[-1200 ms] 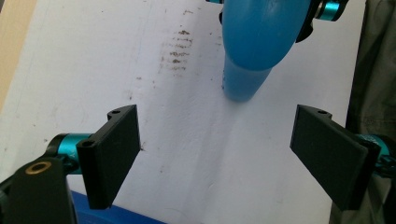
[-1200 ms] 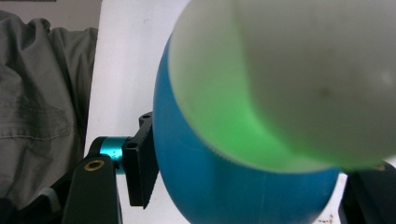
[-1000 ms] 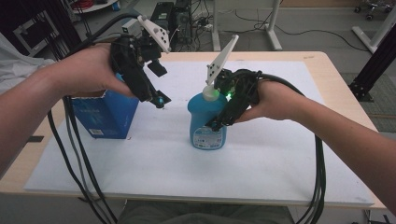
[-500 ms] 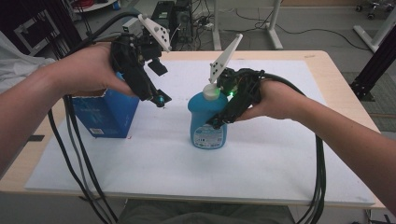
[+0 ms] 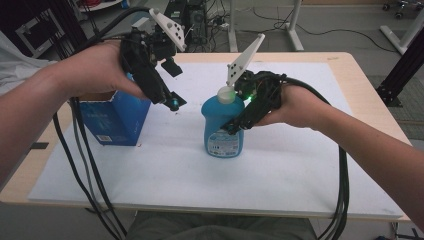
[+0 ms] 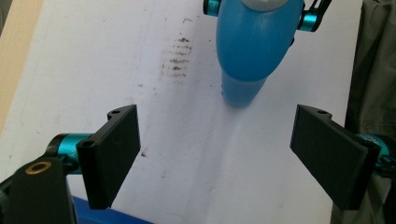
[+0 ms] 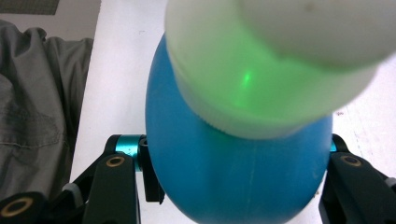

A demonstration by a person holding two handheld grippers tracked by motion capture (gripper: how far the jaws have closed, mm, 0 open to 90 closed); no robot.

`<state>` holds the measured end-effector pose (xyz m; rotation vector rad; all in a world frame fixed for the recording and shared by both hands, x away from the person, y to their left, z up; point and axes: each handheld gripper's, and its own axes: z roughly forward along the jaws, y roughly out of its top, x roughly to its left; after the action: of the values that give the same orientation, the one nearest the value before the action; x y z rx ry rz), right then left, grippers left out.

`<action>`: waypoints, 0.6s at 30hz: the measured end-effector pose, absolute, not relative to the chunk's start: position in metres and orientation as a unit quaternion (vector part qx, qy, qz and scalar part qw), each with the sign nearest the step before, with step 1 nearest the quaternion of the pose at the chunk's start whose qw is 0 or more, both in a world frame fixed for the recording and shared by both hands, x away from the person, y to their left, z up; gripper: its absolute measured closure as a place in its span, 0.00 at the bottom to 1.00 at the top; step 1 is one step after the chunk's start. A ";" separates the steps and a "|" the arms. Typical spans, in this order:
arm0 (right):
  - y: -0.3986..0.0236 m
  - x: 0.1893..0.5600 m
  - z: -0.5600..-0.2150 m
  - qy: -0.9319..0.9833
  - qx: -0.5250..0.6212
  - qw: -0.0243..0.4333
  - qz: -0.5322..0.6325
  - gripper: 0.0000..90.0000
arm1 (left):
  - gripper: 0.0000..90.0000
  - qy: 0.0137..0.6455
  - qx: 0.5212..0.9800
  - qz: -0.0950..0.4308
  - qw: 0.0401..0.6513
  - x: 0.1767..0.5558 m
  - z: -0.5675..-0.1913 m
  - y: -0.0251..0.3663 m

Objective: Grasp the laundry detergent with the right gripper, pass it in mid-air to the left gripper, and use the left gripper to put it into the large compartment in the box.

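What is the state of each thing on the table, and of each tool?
Blue bottle: upright on the white mat, white cap on, held at its sides.
Blue box: standing, top open.
Right tool: its jaws have just been closing; now shut on the bottle.
Left tool: open, holding nothing.

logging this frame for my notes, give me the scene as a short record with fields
surface: white mat on a wooden table
bottle: blue bottle, white cap, upright on the mat
right gripper: its jaws have just been closing, now clamped on the bottle's body
left gripper: open, held above the mat, holding nothing
box: blue box, at the mat's left edge
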<state>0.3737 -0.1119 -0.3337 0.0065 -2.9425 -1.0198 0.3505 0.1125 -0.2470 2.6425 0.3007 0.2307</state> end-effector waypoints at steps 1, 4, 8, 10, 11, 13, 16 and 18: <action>-0.112 0.374 -0.333 -0.945 0.001 0.017 -0.327 0.50 | 0.18 0.108 0.962 0.083 0.235 0.350 -0.246 0.112; -0.112 0.374 -0.330 -0.941 0.004 0.023 -0.339 0.50 | 0.18 0.102 0.963 0.083 0.236 0.350 -0.244 0.110; -0.113 0.372 -0.323 -0.936 0.002 0.025 -0.352 0.50 | 0.18 0.092 0.963 0.078 0.239 0.350 -0.240 0.105; -0.113 0.371 -0.317 -0.933 0.003 0.025 -0.359 0.50 | 0.18 0.086 0.964 0.075 0.242 0.350 -0.237 0.102; -0.113 0.371 -0.317 -0.933 0.003 0.025 -0.359 0.50 | 0.18 0.081 0.964 0.074 0.241 0.350 -0.235 0.100; -0.113 0.370 -0.311 -0.930 0.004 0.026 -0.366 0.50 | 0.18 0.067 0.966 0.072 0.240 0.350 -0.228 0.093; -0.113 0.370 -0.303 -0.926 0.007 0.028 -0.376 0.51 | 0.18 0.058 0.966 0.069 0.244 0.349 -0.223 0.089; -0.112 0.368 -0.298 -0.924 0.011 0.026 -0.381 0.50 | 0.18 0.049 0.966 0.065 0.245 0.349 -0.218 0.085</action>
<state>0.3683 -0.1119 -0.2980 0.0345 -2.8549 -1.1782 0.3490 0.0851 -0.2183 2.6374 0.1340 0.1773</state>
